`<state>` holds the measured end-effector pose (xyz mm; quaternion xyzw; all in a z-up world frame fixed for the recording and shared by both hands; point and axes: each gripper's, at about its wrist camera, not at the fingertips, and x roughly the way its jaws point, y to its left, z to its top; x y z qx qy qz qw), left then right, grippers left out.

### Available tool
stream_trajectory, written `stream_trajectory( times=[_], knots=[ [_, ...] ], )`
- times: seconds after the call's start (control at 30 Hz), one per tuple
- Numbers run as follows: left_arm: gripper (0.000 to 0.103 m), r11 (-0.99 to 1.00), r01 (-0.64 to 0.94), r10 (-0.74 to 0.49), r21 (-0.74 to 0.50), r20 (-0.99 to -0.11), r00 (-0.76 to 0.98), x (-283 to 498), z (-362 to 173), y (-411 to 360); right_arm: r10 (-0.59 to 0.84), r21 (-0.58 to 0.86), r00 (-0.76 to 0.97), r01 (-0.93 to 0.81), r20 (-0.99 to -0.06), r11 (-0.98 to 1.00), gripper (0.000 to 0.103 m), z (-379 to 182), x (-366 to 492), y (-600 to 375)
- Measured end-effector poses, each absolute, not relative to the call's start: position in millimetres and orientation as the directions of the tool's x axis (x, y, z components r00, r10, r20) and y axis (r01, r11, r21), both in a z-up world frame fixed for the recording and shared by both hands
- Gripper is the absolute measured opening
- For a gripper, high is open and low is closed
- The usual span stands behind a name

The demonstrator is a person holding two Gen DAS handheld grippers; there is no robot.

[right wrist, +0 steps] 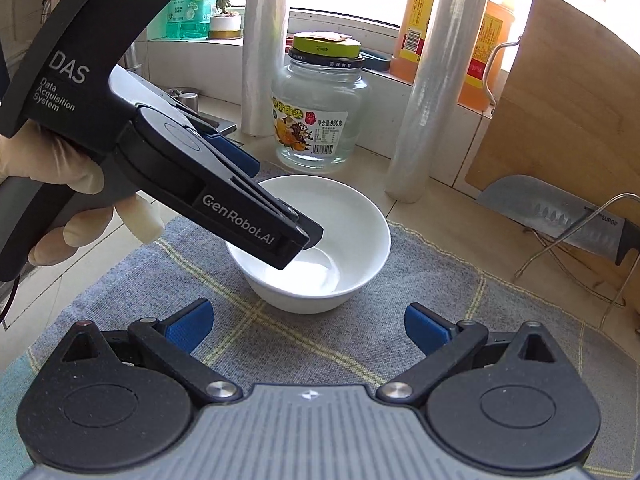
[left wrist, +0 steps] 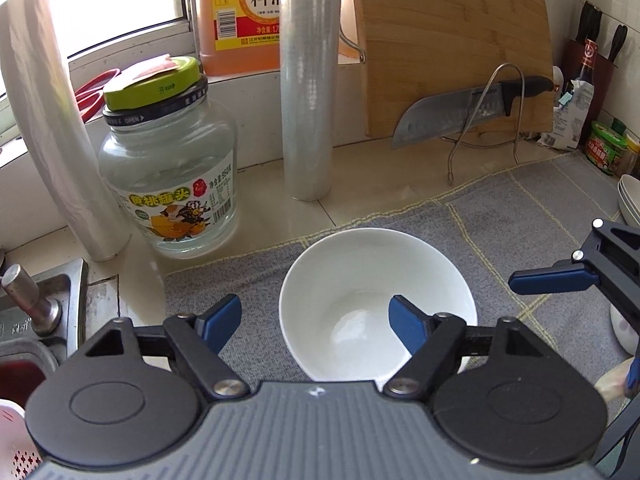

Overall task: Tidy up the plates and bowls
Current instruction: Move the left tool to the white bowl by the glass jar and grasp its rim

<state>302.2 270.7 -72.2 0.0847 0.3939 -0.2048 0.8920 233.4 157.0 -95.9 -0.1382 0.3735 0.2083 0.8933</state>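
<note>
Left wrist view shows the left gripper (left wrist: 316, 320) with fingers apart across the white bowl's (left wrist: 360, 264) rim, not squeezing. The bowl sits on the grey mat (left wrist: 520, 208), near its back edge. The right gripper (right wrist: 306, 322) is wide apart and holds nothing

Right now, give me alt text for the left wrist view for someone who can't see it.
A white bowl sits on a grey mat, with the left gripper straddling its left rim, one of the fingers inside and one outside, not yet pressing. Behind stand a glass jar, a film roll and a cutting board with a knife.
</note>
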Motion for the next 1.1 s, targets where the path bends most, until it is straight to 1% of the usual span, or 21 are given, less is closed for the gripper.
stream_trajectory(
  times=[0.2,0.23,0.3,0.37,0.47,0.57,0.77,1.1],
  knots=[
    [0.076,0.880,0.475,-0.314,-0.003,-0.754,0.577,314,-79,267,0.263,-0.097,0.624,-0.481,-0.736,0.871,0.101,-107,251,162],
    [0.075,0.877,0.480,-0.319,-0.008,-0.757,0.570,316,-80,267,0.263,-0.097,0.622,-0.483,-0.738,0.870,0.099,-109,254,164],
    [0.069,0.871,0.491,-0.326,-0.012,-0.761,0.561,319,-81,267,0.263,-0.100,0.617,-0.490,-0.742,0.866,0.095,-112,257,166],
    [0.067,0.866,0.500,-0.331,-0.014,-0.766,0.552,321,-83,267,0.263,-0.105,0.614,-0.495,-0.744,0.862,0.091,-114,260,167],
    [0.061,0.856,0.517,-0.337,-0.014,-0.772,0.538,324,-83,265,0.269,-0.103,0.615,-0.500,-0.742,0.860,0.086,-114,260,168],
    [0.061,0.847,0.532,-0.343,-0.012,-0.776,0.529,326,-84,263,0.276,-0.101,0.617,-0.504,-0.737,0.858,0.084,-113,261,168],
    [0.051,0.832,0.554,-0.356,-0.016,-0.781,0.513,327,-85,262,0.287,-0.097,0.616,-0.513,-0.734,0.853,0.081,-114,263,167],
    [0.050,0.823,0.568,-0.361,-0.012,-0.782,0.507,328,-83,260,0.281,-0.107,0.613,-0.518,-0.739,0.849,0.081,-112,261,167]
  ],
)
